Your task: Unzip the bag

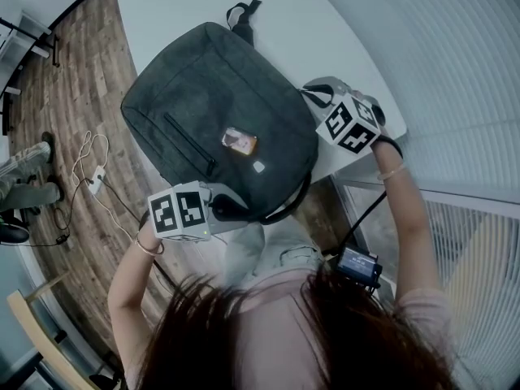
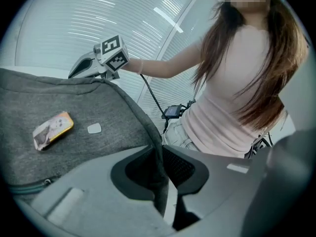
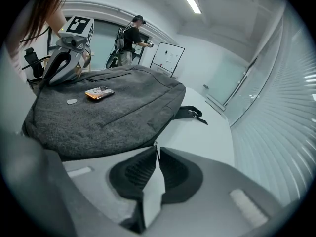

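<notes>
The backpack (image 1: 211,104) lay flat on the white table (image 1: 325,23), a dark grey, felt-like bag with its face up. Its black strap (image 1: 242,13) trailed off the far end. A slanted pocket zip (image 1: 188,143) ran across the front. Right of that zip sat an orange-edged patch (image 1: 239,141), and just near of the patch a small pale label (image 1: 258,166).

At the near edge, the left gripper (image 2: 160,169) was clamped on the backpack, with a fold of grey fabric running up between its dark pads. A dark handle loop (image 1: 296,201) curved off that same near edge.

Over at the right edge, the right gripper (image 3: 155,154) had its jaws pinched together. A small zip pull (image 3: 154,145) was caught at their tips, right against the bag's seam. Both grippers were on the bag, well apart, one on either side.
</notes>
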A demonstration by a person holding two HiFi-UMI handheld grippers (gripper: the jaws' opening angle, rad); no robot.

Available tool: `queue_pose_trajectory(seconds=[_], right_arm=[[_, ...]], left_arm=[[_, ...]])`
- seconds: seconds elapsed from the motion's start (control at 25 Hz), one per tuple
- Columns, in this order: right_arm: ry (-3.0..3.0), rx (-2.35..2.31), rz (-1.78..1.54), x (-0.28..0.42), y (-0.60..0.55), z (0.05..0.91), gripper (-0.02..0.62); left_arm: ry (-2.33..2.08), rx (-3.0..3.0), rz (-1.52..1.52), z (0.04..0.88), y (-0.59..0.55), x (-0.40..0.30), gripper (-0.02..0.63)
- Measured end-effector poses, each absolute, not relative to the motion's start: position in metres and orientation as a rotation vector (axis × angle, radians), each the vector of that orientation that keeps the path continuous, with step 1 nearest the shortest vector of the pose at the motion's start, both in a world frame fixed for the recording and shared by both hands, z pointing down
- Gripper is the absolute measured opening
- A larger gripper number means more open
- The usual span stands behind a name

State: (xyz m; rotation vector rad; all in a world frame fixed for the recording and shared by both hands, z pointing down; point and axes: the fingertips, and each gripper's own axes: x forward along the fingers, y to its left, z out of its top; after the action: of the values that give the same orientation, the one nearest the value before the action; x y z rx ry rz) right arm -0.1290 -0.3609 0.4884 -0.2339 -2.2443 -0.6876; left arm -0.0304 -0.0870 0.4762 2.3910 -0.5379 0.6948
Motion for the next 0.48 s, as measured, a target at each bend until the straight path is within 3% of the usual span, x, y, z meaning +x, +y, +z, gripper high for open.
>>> queue_pose_trajectory(seconds=[0.48], right_arm=[[-2.245, -0.351, -0.737, -0.15, -0.366, 0.488, 0.026]], left_arm=[[-0.513, 2.358, 0.689, 0.479, -0.091, -0.028, 0.067]])
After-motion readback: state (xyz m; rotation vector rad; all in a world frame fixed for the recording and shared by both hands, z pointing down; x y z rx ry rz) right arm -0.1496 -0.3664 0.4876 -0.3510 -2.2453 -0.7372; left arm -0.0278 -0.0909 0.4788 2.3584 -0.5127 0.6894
